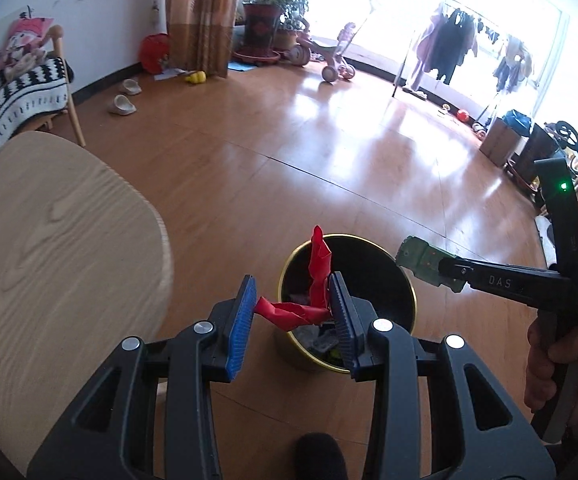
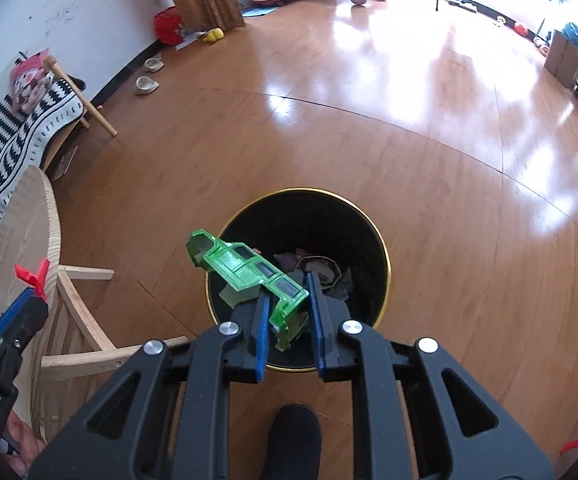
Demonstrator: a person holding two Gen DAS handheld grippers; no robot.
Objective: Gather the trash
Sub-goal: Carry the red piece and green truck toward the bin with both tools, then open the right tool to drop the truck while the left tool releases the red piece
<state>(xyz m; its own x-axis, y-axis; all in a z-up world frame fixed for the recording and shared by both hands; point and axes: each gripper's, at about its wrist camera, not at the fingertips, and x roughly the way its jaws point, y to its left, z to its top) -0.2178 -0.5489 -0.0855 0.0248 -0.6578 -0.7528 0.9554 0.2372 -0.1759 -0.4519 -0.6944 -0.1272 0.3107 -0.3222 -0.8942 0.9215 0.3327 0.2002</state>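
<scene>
A black round trash bin with a gold rim [image 1: 405,276] [image 2: 383,248] stands on the wooden floor and holds several scraps. My left gripper [image 1: 295,300] is shut on a crumpled red wrapper [image 1: 317,280], which spans the gap between the blue pads above the bin's near left rim. My right gripper [image 2: 287,292] is shut on a green plastic piece [image 2: 245,268] and holds it over the bin's left side. The right gripper with the green piece [image 1: 421,258] also shows in the left wrist view, at the bin's right rim. The left gripper [image 2: 25,304] shows at the right wrist view's left edge.
A light round wooden table [image 1: 57,240] [image 2: 29,216] stands just left of the bin, with its legs [image 2: 85,312] close by. A bench with a striped blanket [image 1: 13,88], slippers [image 1: 123,104], a tricycle [image 1: 337,60] and a clothes rack [image 1: 449,40] lie further off.
</scene>
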